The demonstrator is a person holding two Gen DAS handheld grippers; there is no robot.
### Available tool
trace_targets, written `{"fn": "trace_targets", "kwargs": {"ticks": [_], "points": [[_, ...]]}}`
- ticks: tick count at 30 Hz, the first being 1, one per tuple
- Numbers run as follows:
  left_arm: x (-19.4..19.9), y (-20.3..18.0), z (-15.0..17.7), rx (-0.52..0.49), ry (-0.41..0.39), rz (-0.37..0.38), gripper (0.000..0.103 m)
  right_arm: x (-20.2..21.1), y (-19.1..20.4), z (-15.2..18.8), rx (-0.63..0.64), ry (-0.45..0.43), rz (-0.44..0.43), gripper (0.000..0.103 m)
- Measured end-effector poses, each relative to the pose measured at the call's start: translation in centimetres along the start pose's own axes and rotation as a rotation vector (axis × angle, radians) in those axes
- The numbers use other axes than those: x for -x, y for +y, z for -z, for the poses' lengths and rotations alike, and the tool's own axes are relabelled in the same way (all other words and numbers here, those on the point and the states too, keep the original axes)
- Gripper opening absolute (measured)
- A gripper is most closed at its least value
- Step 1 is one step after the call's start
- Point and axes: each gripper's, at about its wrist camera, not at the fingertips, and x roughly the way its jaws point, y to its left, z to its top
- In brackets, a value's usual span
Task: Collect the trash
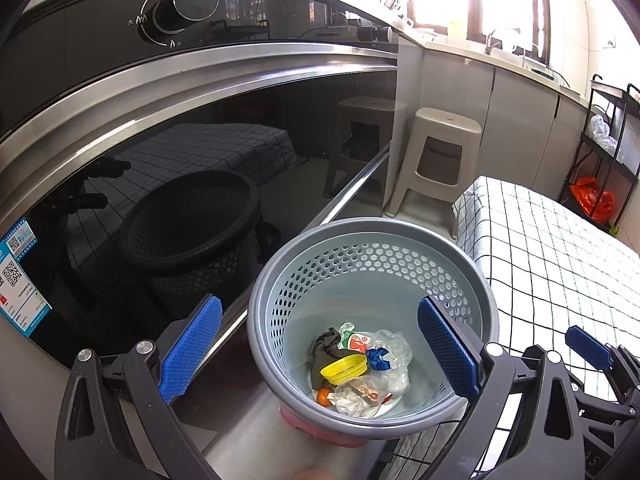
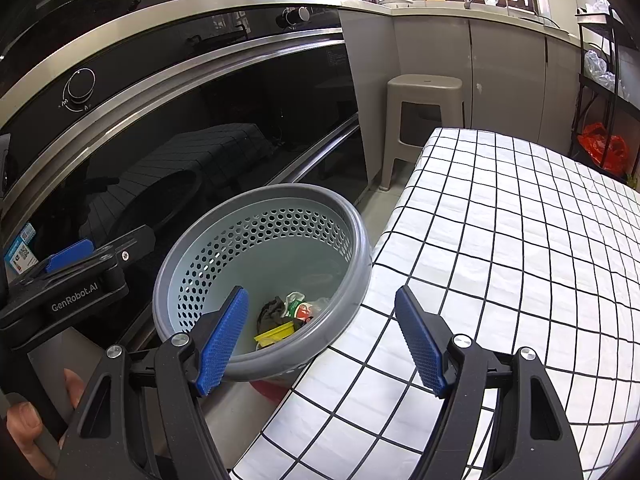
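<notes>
A grey perforated basket (image 1: 372,228) stands on the floor between the oven front and a table. Inside it lie a yellow lid (image 1: 345,368), crumpled clear plastic (image 1: 394,354), a blue scrap (image 1: 378,358), a dark rag (image 1: 322,346) and a small orange piece (image 1: 323,396). My left gripper (image 1: 320,348) hovers over the basket, open, with nothing between its blue pads. My right gripper (image 2: 320,342) is open too and empty, above the near rim of the basket (image 2: 362,256) and the table's corner. One blue fingertip (image 2: 68,256) of the left gripper shows in the right wrist view.
The oven's dark glass door (image 1: 180,200) with its knob (image 1: 188,4) lies to the left. The table with the black-and-white checked cloth (image 2: 520,240) is to the right. Behind stand a beige stool (image 1: 440,152) and a black rack with an orange bag (image 1: 592,200). A hand (image 2: 24,420) shows at lower left.
</notes>
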Motion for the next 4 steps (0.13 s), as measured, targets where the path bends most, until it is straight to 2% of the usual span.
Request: {"fn": "trace_targets", "kwargs": {"ticks": [4], "points": [[0.04,-0.05,0.05,-0.004,-0.003,-0.001,0.097,-0.01,0.0,0.0,-0.001,-0.001,-0.001,0.072]]}}
